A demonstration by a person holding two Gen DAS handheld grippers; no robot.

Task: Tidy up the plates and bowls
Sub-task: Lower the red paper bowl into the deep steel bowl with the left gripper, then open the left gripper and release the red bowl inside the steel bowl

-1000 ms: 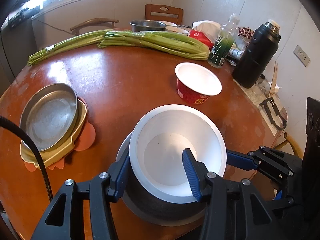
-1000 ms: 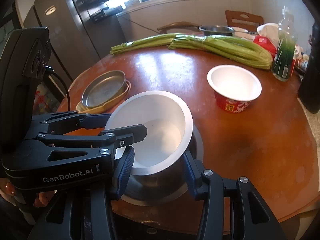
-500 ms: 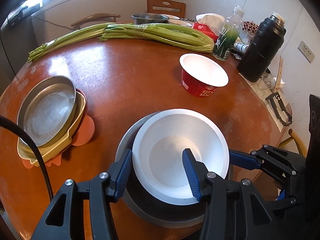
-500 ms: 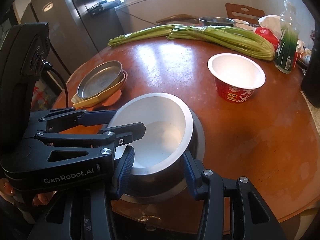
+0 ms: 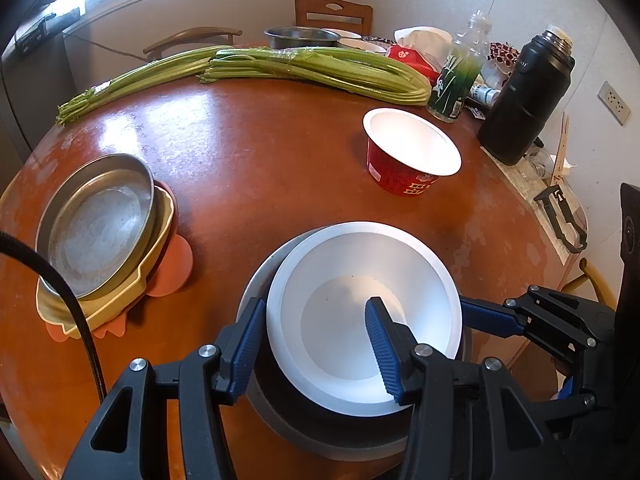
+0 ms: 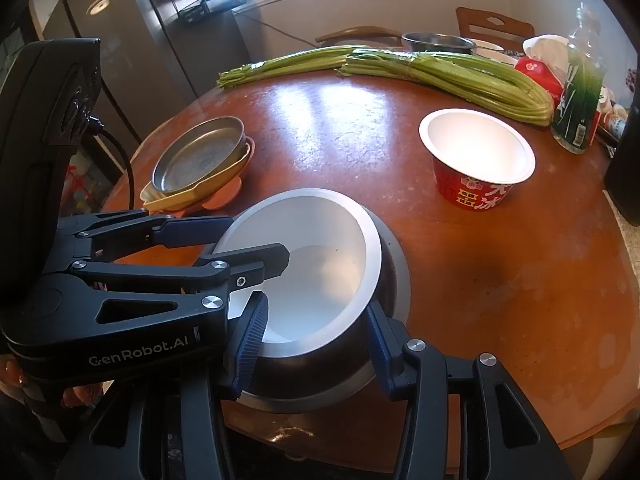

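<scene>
White bowl: a white-lined metal bowl [image 5: 360, 320] sits at the near edge of the round brown bench [image 5: 260, 152], nested at a tilt in a wider grey dish [image 6: 396, 280].
Left hand-held gripper: the left hand-held gripper [image 5: 316, 344] straddles the bowl's near rim, one blue finger outside the wall and one inside; it looks clamped on the rim, jaws only partly apart.
Right hand-held gripper: the right hand-held gripper [image 6: 316, 344] reaches in from the other side, one finger inside the bowl and one outside its wall, also seemingly gripping it.
Pose: both hand-held grippers slant steeply down toward the bowl, close together.
Plates: to the left, a steel pan [image 5: 96, 220] rests in a yellow dish [image 5: 160, 240] on an orange mat [image 5: 172, 268].
Further off: a red paper bowl [image 5: 408, 160] stands beyond, apart from the white bowl.
Far edge: long celery stalks [image 5: 280, 66], a green bottle [image 5: 456, 76] and a black flask [image 5: 524, 96].
</scene>
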